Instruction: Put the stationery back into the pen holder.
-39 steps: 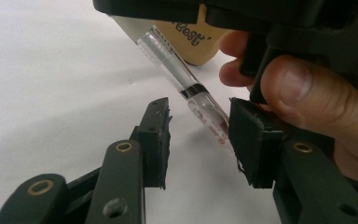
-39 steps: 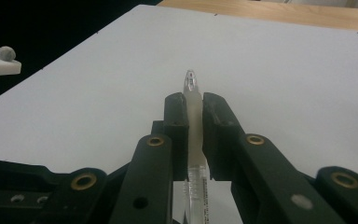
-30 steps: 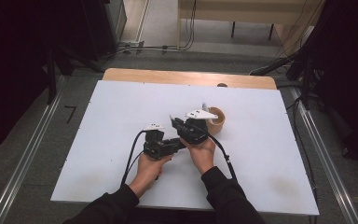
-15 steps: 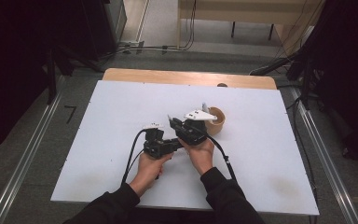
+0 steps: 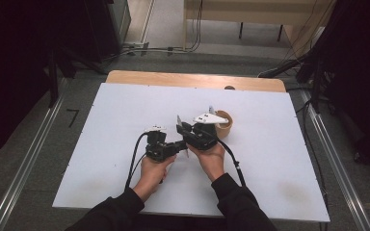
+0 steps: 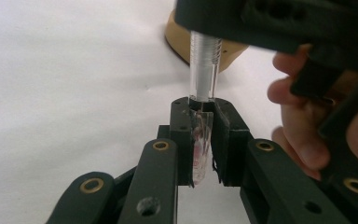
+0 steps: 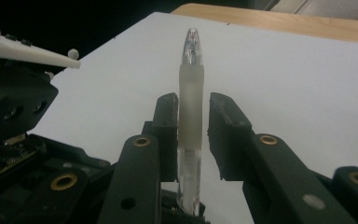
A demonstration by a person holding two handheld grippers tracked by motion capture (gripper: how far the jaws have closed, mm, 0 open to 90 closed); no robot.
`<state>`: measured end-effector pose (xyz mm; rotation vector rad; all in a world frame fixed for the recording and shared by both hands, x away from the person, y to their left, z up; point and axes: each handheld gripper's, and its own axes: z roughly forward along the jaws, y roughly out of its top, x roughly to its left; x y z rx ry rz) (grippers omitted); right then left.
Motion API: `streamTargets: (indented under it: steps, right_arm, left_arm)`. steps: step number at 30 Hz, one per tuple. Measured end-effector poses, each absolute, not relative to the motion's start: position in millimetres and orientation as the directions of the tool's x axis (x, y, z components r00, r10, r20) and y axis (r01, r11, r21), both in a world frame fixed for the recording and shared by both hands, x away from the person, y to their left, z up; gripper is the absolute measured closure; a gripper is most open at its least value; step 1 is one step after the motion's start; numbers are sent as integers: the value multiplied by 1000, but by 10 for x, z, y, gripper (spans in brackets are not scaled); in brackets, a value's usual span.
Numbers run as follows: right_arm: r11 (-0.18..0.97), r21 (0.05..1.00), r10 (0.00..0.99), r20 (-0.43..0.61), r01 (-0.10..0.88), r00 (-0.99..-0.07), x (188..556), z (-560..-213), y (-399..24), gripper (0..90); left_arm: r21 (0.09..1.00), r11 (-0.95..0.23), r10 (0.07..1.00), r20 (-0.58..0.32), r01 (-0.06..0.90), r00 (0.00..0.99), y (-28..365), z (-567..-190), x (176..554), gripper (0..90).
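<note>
Since the earlier frame, both hands are kept in place, but the left gripper (image 6: 200,140) has just been closing its jaws, and they are now pressed tight on the clear pen cap (image 6: 201,147). Next to it, the right gripper (image 7: 193,135) has just been opening a little; the pen (image 7: 190,116) is seen between loosened jaws, above the white table (image 5: 279,144), near the tape roll (image 5: 223,123).

Grey floor (image 5: 38,144), wooden bench (image 5: 250,9), dark curtains (image 5: 356,72).
</note>
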<state>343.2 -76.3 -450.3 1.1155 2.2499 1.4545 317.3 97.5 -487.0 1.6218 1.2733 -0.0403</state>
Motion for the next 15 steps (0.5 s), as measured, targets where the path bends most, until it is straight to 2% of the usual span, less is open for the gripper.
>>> streamTargets:
  steps: [15]
  right_arm:
    - [287,827,713,152,483,-684,3309,-4541,-1040,608]
  left_arm:
    - [735,121,756,-504,667,418,1084,-4806,3169,796]
